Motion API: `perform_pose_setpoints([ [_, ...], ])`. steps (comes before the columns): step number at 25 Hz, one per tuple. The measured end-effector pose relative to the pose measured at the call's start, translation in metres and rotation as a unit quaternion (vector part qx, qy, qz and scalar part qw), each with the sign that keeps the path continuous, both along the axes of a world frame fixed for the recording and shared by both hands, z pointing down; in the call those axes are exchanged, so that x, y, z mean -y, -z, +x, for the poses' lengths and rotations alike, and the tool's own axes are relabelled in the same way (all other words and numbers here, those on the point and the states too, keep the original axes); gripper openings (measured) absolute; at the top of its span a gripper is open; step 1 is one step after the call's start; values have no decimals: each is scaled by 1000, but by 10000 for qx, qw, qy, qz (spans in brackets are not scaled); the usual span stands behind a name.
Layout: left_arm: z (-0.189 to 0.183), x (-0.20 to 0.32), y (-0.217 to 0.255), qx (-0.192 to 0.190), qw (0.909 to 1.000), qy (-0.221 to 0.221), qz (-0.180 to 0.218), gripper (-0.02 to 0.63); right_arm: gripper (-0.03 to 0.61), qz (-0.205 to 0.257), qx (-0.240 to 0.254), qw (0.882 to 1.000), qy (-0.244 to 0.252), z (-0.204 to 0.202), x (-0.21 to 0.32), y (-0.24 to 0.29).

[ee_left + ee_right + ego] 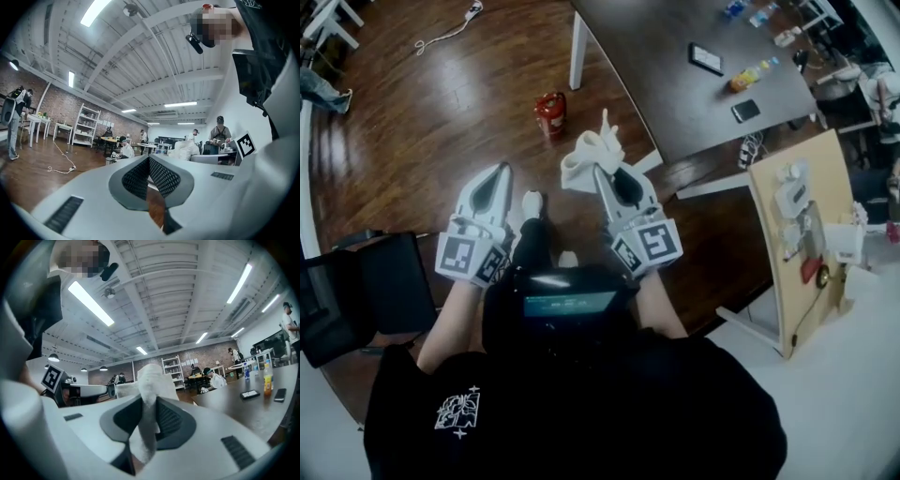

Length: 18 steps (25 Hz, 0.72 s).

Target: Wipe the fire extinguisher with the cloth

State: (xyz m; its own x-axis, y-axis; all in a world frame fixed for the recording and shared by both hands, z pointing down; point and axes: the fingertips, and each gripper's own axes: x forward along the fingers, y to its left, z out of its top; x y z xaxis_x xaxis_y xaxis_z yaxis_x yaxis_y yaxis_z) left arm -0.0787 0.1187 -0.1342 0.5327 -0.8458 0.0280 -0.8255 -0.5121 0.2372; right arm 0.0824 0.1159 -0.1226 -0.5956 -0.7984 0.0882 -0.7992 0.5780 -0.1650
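Open wooden floor (422, 141) spreads ahead of us and to our left. The fire extinguisher (550, 114) stands upright on it, near the white leg (576, 52) of the dark table (675, 103). The table's near edge runs on a slant across the right half of the head view, from that leg down toward a tilted wooden board (787, 281) at our right, so that side is hemmed in. A black chair (356, 291) sits close at our left. A white cable (441, 37) trails over the floor well beyond the extinguisher. A stretch of floor lies between our gripper tips and the extinguisher.

We hold both forearms forward from the body, side by side. The grippers point away from us toward the extinguisher, with their marker cubes nearest our wrists and their tips about level with each other.

Our left gripper (501, 171) has its jaws brought together. In its own view the ridged pads (164, 177) meet at the tip and nothing sits between them.

Our right gripper (602, 173) is clamped on the white cloth (592, 150). In its own view the fabric is pinched between the pads and rises above them in a bunch. In the head view the cloth sits to the right of the extinguisher and apart from it, not touching it.
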Motion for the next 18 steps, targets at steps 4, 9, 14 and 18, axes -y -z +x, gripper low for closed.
perform_pose_setpoints([
  [4,4,-21,12,-27,10000,48,33,2,94,-24,180,9998,59,1,-23,13],
  [9,0,-39,20,-10,9998,194,44,2,94,-50,269,9995,143,0,-41,20],
  [14,-8,-46,30,8,9999,122,63,2,94,87,279,9994,203,-12,-44,33],
  [18,-32,-57,28,32,9999,-26,93,2,94,147,326,9992,152,-39,-53,41],
])
